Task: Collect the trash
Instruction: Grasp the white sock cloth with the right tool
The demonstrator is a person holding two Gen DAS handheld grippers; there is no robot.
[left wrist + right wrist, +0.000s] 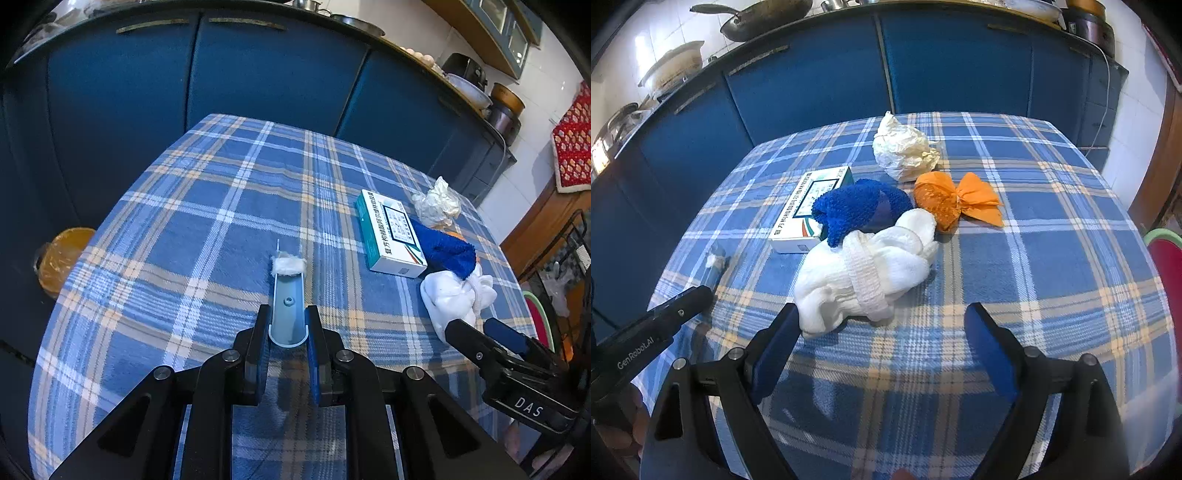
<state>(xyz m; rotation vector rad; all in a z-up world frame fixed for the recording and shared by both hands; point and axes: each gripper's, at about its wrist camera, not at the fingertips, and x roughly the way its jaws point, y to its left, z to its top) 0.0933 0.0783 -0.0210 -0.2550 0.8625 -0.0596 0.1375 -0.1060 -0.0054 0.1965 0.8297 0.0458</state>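
A small wad of white cotton sits at the far tip of a pale blue plastic scoop, and the left gripper is clamped on the near end of that scoop, its two fingers pressed against the sides so the scoop points out over the bench, which is covered in a blue, white and tan plaid cloth. Taking the medicine box as the marker, the cotton and scoop lie to its left, apart from it. The rest of the trash is bunched on the box's other side: a blue knitted cloth leans over the box's right edge, touching it; a bundle of white socks lies in front of the blue cloth, nearer than the box and touching the cloth; an orange paper twist lies right of the blue cloth, further from the box; and a crumpled ball of cream paper sits behind the orange twist, beyond the box's far right corner. The right gripper hangs just short of the white socks with its blue-padded fingers spread wide and nothing between them; the left finger tip is right at the edge of the socks. Beyond the bench, past the box, runs a row of dark blue cabinets with pans on the counter above.
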